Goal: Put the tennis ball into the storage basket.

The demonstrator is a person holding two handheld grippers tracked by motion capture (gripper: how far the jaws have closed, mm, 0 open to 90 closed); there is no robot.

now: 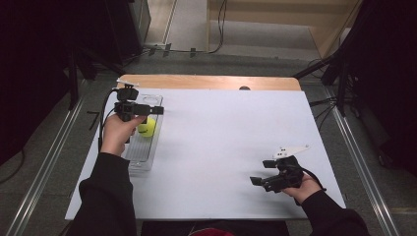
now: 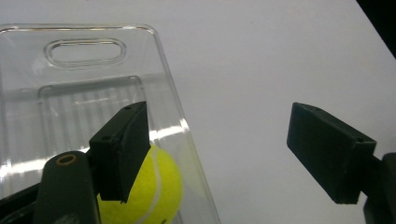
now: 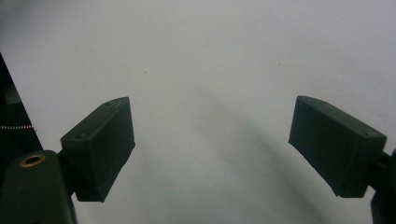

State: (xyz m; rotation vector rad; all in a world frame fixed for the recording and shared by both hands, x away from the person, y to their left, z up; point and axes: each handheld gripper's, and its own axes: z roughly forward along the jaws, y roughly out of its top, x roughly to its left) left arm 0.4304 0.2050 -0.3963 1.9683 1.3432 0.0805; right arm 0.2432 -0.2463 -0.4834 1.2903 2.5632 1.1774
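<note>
My left gripper [image 2: 217, 154] hangs with jaws wide and empty above the clear plastic tray [image 2: 84, 51], where the yellow-green tennis ball [image 2: 156, 189] rests; my right gripper [image 3: 212, 154], well off, gapes idle.

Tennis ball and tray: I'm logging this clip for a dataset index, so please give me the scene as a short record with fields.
surface: white table top
container: clear plastic tray, at the table's left edge
ball: yellow-green tennis ball, lying inside the tray
left gripper: above the tray, jaws open, not pressing on the ball
right gripper: near the right front of the table, jaws open, nothing between them
contact: neither gripper holds anything
</note>
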